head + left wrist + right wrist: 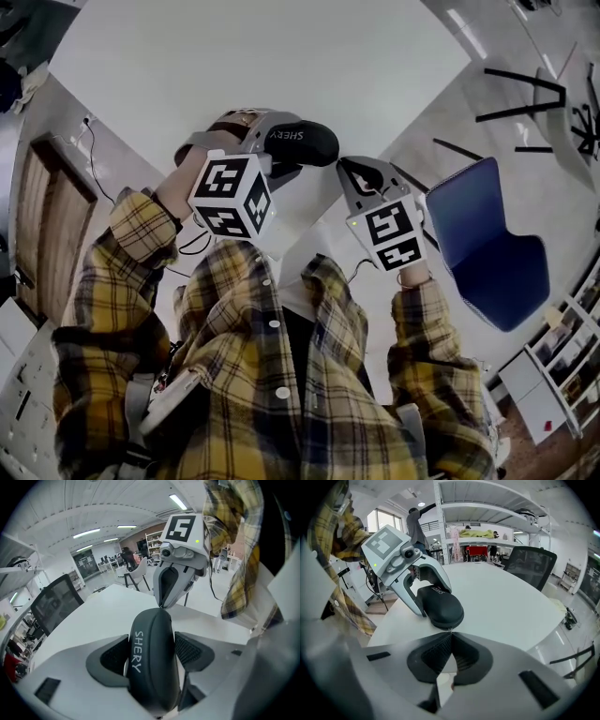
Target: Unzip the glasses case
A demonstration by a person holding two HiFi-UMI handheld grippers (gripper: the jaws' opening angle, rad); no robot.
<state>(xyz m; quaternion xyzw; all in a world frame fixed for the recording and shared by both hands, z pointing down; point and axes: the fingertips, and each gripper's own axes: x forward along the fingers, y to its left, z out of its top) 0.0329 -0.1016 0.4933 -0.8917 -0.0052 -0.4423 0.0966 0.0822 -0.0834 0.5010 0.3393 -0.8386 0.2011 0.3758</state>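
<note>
glasses case, one, in left gripper; right gripper pinches zipper pull.

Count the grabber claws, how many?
2. The left gripper clamps the glasses case; the right gripper is pinched shut at the case's end, seemingly on its zipper pull. None hidden.

1. A large white table filled the upper view.
2. A blue chair stood just beside its edge.
3. A black mesh office chair sat at the table's far side.
4. A wooden door stood left, and open shelving lower right.
</note>
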